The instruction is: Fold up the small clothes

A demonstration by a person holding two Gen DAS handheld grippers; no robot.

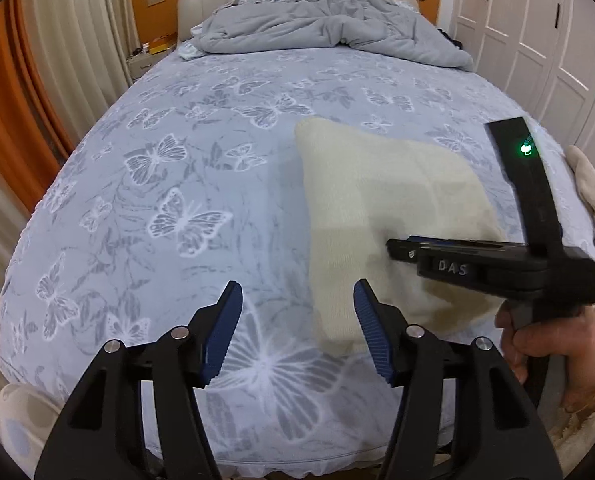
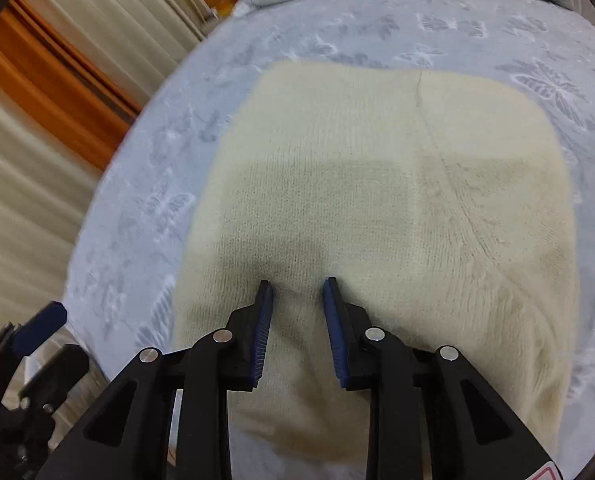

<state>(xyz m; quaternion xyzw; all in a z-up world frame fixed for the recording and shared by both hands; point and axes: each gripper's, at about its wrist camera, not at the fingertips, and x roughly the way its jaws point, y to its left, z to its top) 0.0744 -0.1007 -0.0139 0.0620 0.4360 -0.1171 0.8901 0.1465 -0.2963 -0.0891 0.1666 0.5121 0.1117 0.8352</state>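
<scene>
A cream knitted garment [image 1: 381, 208] lies folded flat on the blue butterfly bedsheet [image 1: 169, 184], right of the middle. My left gripper [image 1: 297, 292] is open and empty, just above the sheet beside the garment's near left corner. My right gripper [image 2: 297, 284] is partly open, with its blue pads [image 2: 333, 320] pressed down on the middle of the garment [image 2: 377, 184]. In the left wrist view the right gripper [image 1: 401, 250] comes in from the right over the garment, held by a hand [image 1: 545, 340].
A crumpled grey duvet [image 1: 329, 28] lies at the head of the bed. Another cream piece of clothing [image 1: 589, 184] sits at the bed's right edge. White wardrobes [image 1: 537, 32] stand to the right, curtains [image 1: 37, 80] to the left.
</scene>
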